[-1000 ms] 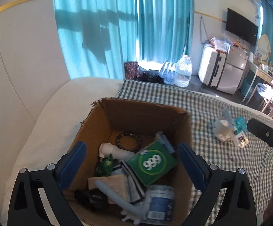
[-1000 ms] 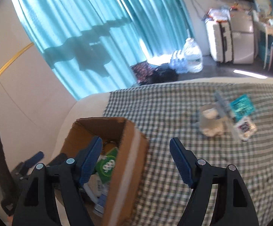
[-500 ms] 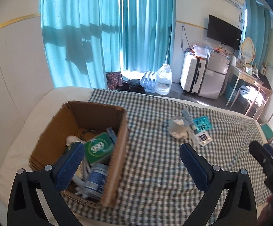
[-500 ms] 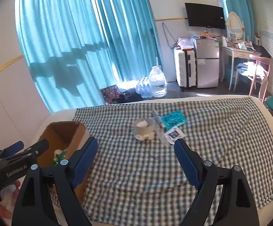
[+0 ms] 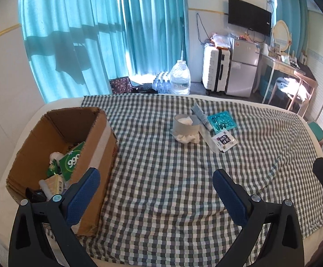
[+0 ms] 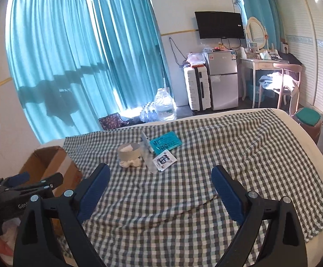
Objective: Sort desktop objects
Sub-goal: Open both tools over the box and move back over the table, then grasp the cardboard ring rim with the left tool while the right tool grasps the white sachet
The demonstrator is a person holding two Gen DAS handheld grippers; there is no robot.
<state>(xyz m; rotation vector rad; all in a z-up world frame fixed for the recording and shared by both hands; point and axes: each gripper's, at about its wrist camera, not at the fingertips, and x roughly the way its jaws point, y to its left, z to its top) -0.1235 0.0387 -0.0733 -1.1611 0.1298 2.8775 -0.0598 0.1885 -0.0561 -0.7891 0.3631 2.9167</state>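
A brown cardboard box stands at the left of the checked cloth and holds a green "999" packet and several other items. A grey tape roll with white tissue, a teal packet and a small printed sachet lie mid-cloth. My left gripper is open and empty, beside the box's near corner. My right gripper is open and empty, short of the tape roll and teal packet. The box also shows there.
Turquoise curtains, a large water bottle, a white suitcase and a small fridge stand beyond the bed's far edge. A desk and chair are at the right. A stool sits by the bed's right side.
Both grippers have pulled back and up from the box and turned right. The box has slid to the left of both views and the mid-cloth items have come into fuller sight.
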